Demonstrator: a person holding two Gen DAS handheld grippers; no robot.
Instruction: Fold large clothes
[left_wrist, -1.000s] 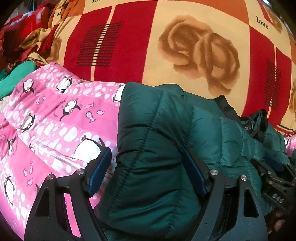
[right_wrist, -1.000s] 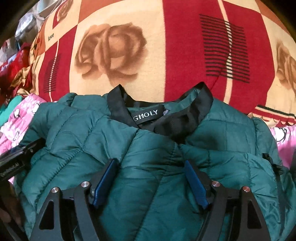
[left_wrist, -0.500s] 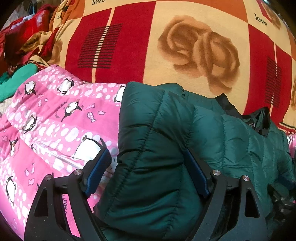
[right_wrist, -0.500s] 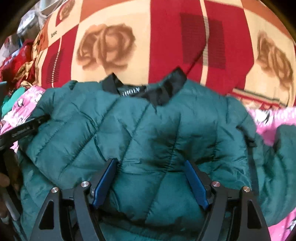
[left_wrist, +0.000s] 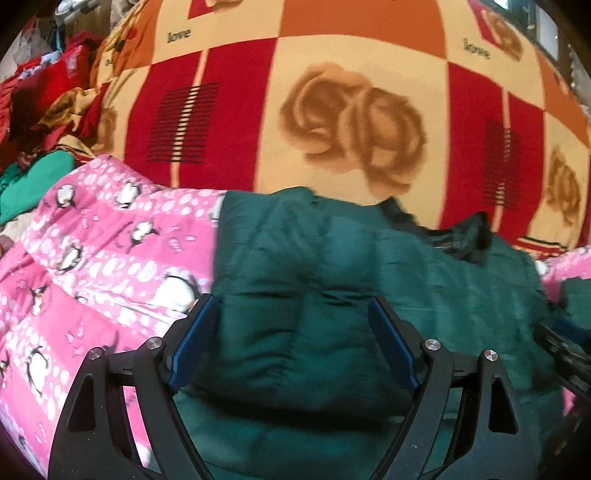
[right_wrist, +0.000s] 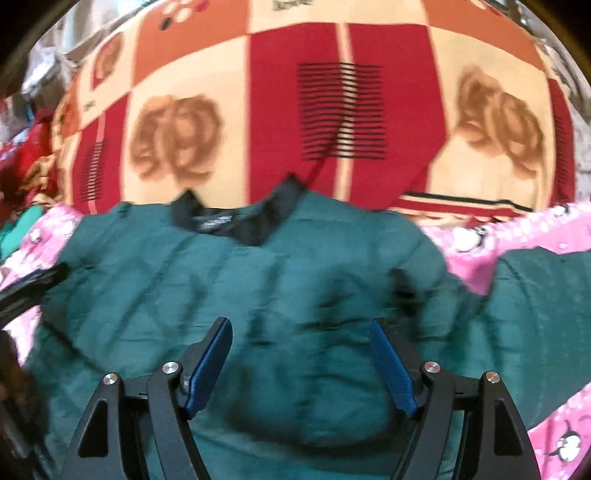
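A dark green quilted puffer jacket (left_wrist: 332, 295) with a black collar (right_wrist: 258, 221) lies on a pink penguin-print quilt (left_wrist: 92, 258). In the left wrist view my left gripper (left_wrist: 293, 343) stands open, its blue pads astride the jacket's puffy left edge. In the right wrist view my right gripper (right_wrist: 299, 363) stands open over the middle of the jacket (right_wrist: 295, 295), below the collar. One jacket sleeve (right_wrist: 535, 314) lies out to the right. The other gripper's black tip shows at the left edge (right_wrist: 33, 284). Both views are blurred.
A red, orange and cream rose-print blanket (left_wrist: 351, 110) covers the bed behind the jacket. A heap of red and green clothes (left_wrist: 40, 122) lies at the far left. The pink quilt (right_wrist: 517, 229) also shows right of the jacket.
Both grippers have drawn back from the jacket, so more of it and of the blanket shows. The collar sits farther away. Both stay open.
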